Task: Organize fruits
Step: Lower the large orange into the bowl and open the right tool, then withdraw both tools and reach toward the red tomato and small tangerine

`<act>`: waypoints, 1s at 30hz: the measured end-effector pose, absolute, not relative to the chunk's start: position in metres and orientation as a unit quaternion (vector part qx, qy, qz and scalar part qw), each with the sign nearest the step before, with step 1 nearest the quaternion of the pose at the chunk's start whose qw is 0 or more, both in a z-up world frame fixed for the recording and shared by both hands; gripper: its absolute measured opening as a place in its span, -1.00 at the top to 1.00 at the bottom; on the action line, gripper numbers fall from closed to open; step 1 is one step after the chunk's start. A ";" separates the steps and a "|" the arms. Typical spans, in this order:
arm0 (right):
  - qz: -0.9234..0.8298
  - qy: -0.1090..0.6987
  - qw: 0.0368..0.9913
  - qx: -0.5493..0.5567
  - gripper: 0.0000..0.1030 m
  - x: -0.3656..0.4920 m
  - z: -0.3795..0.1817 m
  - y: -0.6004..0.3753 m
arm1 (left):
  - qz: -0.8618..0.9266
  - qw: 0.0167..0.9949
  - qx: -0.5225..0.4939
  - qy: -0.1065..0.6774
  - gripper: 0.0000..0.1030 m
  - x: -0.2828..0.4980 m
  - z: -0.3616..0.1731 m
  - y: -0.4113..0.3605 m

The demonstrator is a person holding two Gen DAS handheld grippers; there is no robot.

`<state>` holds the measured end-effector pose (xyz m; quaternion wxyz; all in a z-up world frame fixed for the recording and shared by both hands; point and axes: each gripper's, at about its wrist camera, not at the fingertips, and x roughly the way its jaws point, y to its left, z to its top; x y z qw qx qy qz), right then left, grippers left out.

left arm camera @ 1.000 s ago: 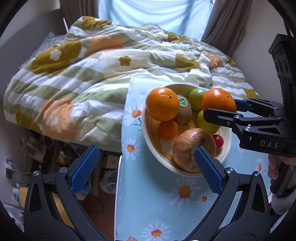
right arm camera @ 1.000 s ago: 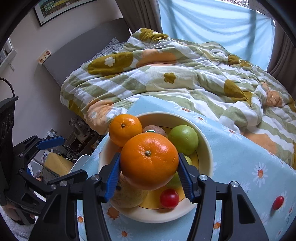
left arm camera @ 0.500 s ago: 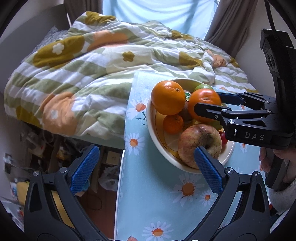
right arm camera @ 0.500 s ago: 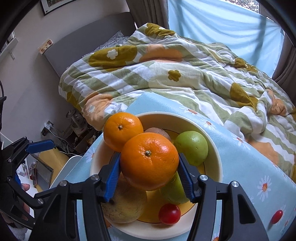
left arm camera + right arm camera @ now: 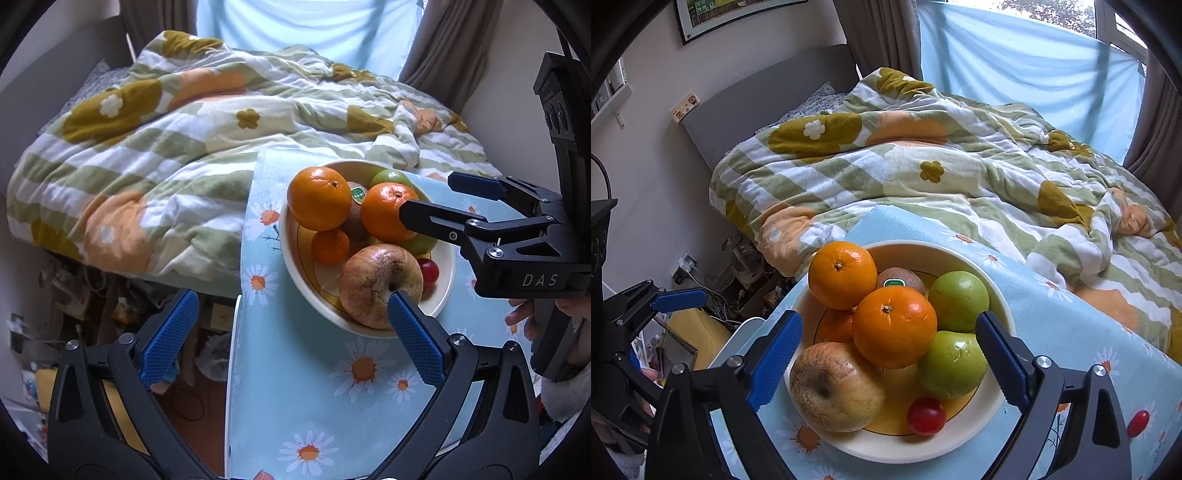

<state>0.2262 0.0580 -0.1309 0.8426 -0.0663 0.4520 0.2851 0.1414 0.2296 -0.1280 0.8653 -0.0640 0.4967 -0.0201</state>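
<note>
A cream bowl (image 5: 993, 280) on the daisy tablecloth holds several fruits. The large orange (image 5: 894, 326) rests on top of the pile, between another orange (image 5: 842, 275), a kiwi (image 5: 901, 278), two green apples (image 5: 958, 301), a wrinkled apple (image 5: 836, 386), a small tangerine (image 5: 834, 326) and a cherry tomato (image 5: 925, 415). My right gripper (image 5: 886, 365) is open, its blue pads either side of the orange without touching it. My left gripper (image 5: 291, 338) is open and empty at the table's left edge; the bowl (image 5: 295, 258) lies ahead to the right.
A loose cherry tomato (image 5: 1137, 422) lies on the tablecloth (image 5: 1052, 317) right of the bowl. A bed with a flowered quilt (image 5: 923, 166) abuts the table's far side. Floor clutter (image 5: 92, 288) lies below the table's left edge.
My right gripper has opened and let go of the large orange, which now rests on the fruit pile in the bowl. The left gripper has barely moved.
</note>
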 end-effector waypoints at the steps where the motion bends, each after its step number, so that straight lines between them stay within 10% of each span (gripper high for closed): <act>1: 0.282 0.451 0.844 -0.063 -0.81 0.224 -0.128 0.055 | -0.022 0.866 -0.063 0.495 -1.00 0.140 -0.125 0.229; 30: 0.044 0.426 0.903 0.037 -1.00 0.121 -0.051 -0.116 | -0.196 0.877 0.043 0.437 -1.00 0.152 -0.048 0.097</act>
